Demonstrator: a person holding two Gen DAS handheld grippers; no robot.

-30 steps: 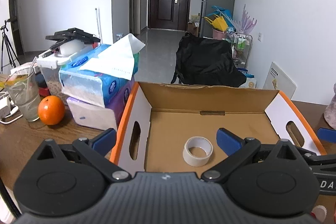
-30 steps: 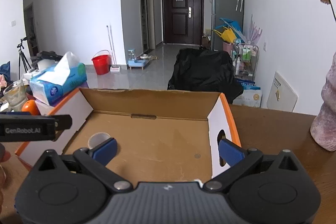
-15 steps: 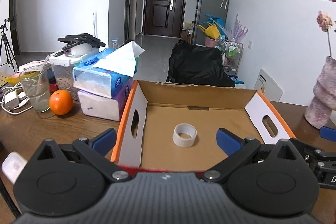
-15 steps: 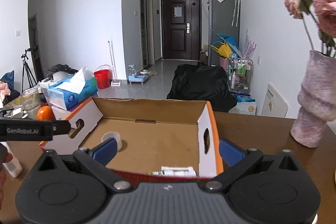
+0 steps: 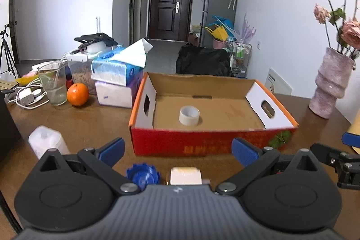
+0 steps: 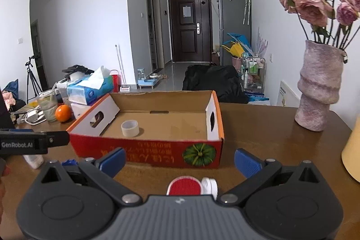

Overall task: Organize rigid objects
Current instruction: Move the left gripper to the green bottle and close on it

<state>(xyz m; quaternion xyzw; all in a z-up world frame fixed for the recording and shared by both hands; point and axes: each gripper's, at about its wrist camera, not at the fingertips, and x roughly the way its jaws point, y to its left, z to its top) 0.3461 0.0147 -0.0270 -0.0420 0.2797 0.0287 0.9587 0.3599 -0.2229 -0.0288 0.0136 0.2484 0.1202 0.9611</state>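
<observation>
a roll of tape [image 5: 189, 115] lay flat on the floor of the open cardboard box [image 5: 225, 146], left of the middle and clear of the walls; in the right wrist view the roll of tape [image 6: 130, 128] sat alone in the cardboard box [image 6: 146, 153], whose red front wall carried a printed green pumpkin. the box stood on the brown table [image 5: 90, 125]. in front of it, on the near side, lay small loose things: a blue toothed cap [image 5: 142, 174] beside a small white and yellow box [image 5: 185, 176] just before the left gripper [image 5: 177, 149], and a red-topped round lid [image 6: 184, 186] touching a white cap [image 6: 209, 186] just before the right gripper [image 6: 180, 160]. both grippers had their blue-padded fingers spread wide and held nothing, each hovering short of the box's front wall. a white plastic bottle [image 5: 46, 143] lay to the left of the left gripper. farther left on the table stood an orange [image 5: 77, 94], a glass with a straw [image 5: 53, 87] and stacked tissue packs [image 5: 117, 80]. to the right of the box stood a pale pink vase [image 6: 319, 87] with dried roses [image 6: 315, 6]. a dark door [image 6: 190, 25] closed the hallway behind.
</observation>
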